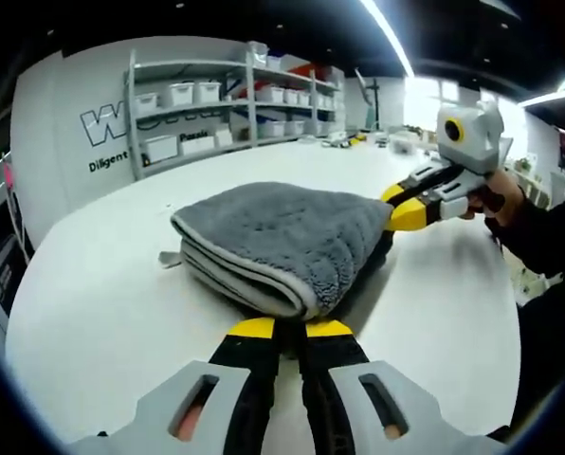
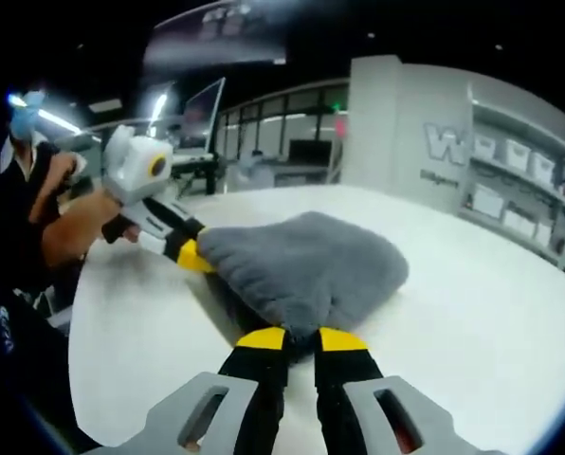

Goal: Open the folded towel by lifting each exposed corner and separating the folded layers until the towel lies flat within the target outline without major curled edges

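While one folded grey towel (image 1: 282,242) lies on one white table (image 1: 102,294), two tools, left tool (image 1: 290,329), right tool (image 2: 300,336), each pinching its edge.

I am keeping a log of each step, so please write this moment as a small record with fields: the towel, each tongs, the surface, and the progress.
towel: grey towel, still folded in thick layers, lifted off the table at the gripped edges
left tongs: left tongs closed on the towel's near folded edge
right tongs: right tongs closed on another edge of the towel
surface: white table
background: shelves with white bins against the wall
progress: both edges gripped, layers not yet separated
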Action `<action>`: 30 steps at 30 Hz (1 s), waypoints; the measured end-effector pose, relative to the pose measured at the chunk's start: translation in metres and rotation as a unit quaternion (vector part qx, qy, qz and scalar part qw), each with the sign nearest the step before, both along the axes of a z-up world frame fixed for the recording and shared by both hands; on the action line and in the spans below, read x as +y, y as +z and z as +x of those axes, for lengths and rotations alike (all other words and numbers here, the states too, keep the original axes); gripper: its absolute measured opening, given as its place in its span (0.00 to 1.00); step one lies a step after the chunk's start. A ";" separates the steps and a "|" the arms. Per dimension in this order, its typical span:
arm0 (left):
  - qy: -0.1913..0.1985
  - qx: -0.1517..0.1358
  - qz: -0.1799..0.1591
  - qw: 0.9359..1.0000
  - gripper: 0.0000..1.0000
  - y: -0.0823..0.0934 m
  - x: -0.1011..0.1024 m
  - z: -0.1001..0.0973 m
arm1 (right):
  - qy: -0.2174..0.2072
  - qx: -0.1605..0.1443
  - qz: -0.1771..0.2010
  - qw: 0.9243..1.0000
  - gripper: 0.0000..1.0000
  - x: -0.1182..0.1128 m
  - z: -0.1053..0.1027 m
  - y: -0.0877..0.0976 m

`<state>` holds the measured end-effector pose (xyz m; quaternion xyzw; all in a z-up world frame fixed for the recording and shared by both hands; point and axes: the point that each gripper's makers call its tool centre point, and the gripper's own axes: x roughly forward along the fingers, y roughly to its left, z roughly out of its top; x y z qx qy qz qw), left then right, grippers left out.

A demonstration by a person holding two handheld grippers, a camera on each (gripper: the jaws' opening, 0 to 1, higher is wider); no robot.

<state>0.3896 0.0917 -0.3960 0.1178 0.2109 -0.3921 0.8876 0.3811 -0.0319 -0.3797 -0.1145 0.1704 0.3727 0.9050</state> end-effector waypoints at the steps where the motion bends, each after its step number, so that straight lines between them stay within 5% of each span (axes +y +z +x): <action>1: 0.000 0.000 0.001 1.000 0.06 0.000 0.000 -0.001 | 0.001 0.000 -0.001 1.000 0.05 0.000 -0.001 0.000; 30: 0.000 0.004 -0.002 1.000 0.06 -0.003 0.003 -0.014 | 0.002 0.005 -0.009 1.000 0.04 0.002 -0.014 -0.003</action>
